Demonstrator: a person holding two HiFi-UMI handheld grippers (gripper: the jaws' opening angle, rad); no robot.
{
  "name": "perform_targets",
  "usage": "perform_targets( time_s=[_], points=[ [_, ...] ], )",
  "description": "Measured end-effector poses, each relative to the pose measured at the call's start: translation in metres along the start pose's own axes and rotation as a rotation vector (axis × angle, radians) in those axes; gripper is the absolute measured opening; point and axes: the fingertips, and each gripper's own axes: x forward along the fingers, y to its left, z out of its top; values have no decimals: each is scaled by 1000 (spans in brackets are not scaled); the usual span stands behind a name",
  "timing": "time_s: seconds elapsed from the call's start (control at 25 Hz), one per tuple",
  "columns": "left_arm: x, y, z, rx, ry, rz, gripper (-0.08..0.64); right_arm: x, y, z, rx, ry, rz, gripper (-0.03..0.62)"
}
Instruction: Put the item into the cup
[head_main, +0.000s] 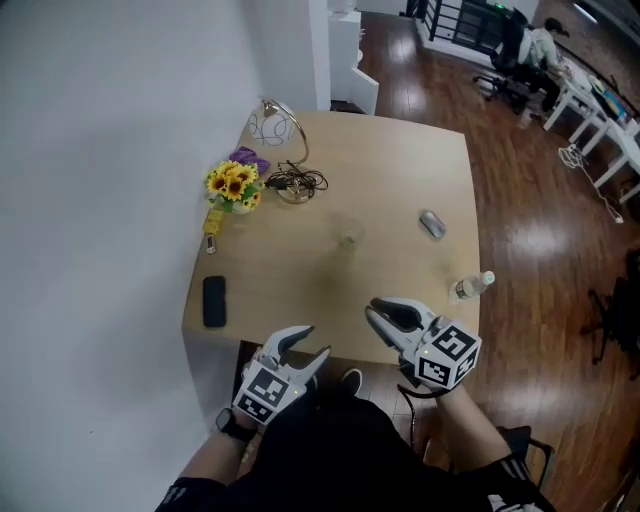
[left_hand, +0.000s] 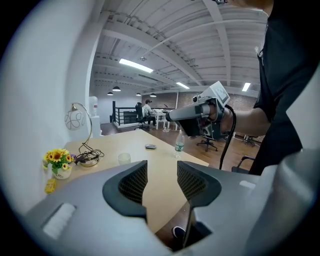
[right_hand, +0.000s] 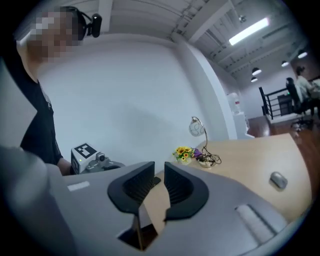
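Observation:
A small clear cup (head_main: 350, 236) stands near the middle of the wooden table (head_main: 400, 160); the left gripper view also shows the cup (left_hand: 124, 158). A small grey item (head_main: 432, 224) lies to the cup's right, also seen from the grippers (left_hand: 150, 146) (right_hand: 278, 180). My left gripper (head_main: 305, 345) hovers open at the table's near edge with nothing between its jaws (left_hand: 162, 182). My right gripper (head_main: 385, 315) is just over the near edge, well short of the item. Its jaws (right_hand: 160, 182) stand a narrow gap apart and hold nothing.
A water bottle (head_main: 470, 287) stands at the table's right edge. A black phone (head_main: 214, 300) lies near the left edge. Sunflowers (head_main: 235, 187), a wire lamp (head_main: 275, 125) and a bowl of cables (head_main: 295, 185) sit at the back left. A white wall runs along the left.

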Motion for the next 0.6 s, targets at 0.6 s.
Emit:
perform_targets(
  time_s=[0.6],
  points=[
    [-121, -115, -29, 80, -58, -217, 181, -50, 206, -56, 132, -130, 17, 9]
  ],
)
